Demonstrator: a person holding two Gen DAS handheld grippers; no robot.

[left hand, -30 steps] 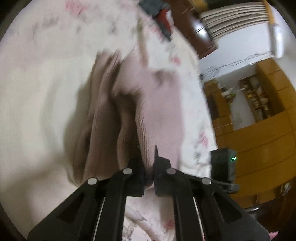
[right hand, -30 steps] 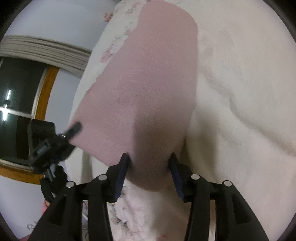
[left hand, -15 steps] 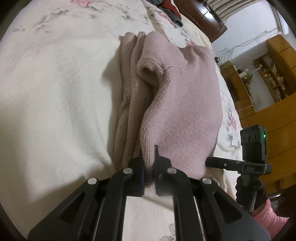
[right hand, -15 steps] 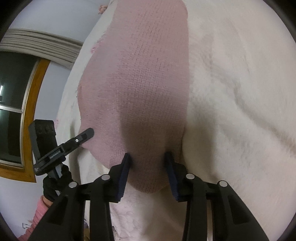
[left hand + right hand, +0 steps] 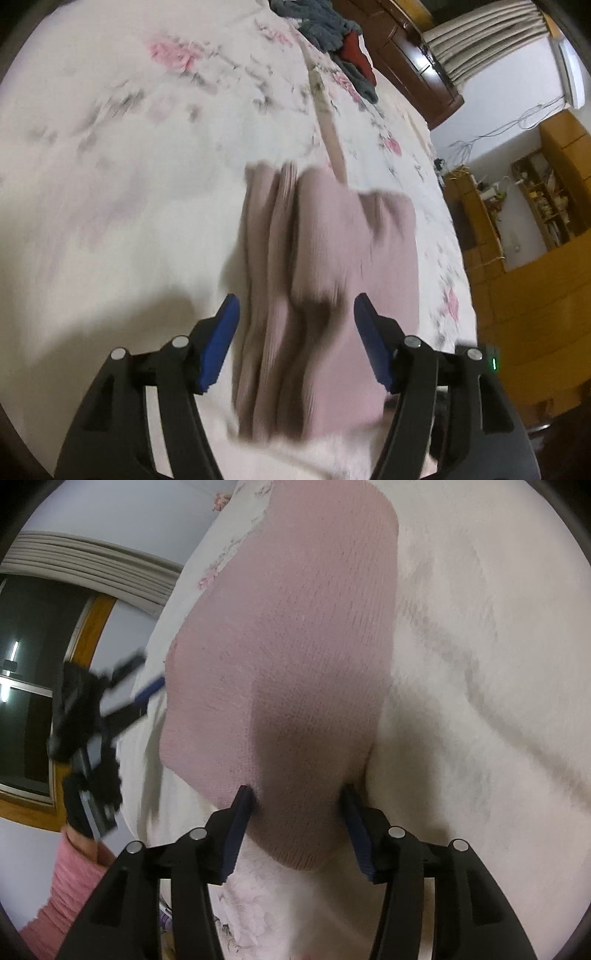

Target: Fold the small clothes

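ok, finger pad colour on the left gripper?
Blue pads on black fingers; clearest in the left wrist view.

Both wrist views are aimed down, close over the bed; the folded pink knit garment is shared, seen from opposite ends.

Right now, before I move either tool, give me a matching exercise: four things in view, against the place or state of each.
1. left tool
2. pink knit garment
3. grey and red clothes
4. pink sleeve

A. heaped at the bed's far end
B. at the bed's edge, lower left in the right wrist view
C. open, one finger on each side of the garment
D. folded on the floral bedspread

Pairs: 1-C, 2-D, 3-A, 4-B
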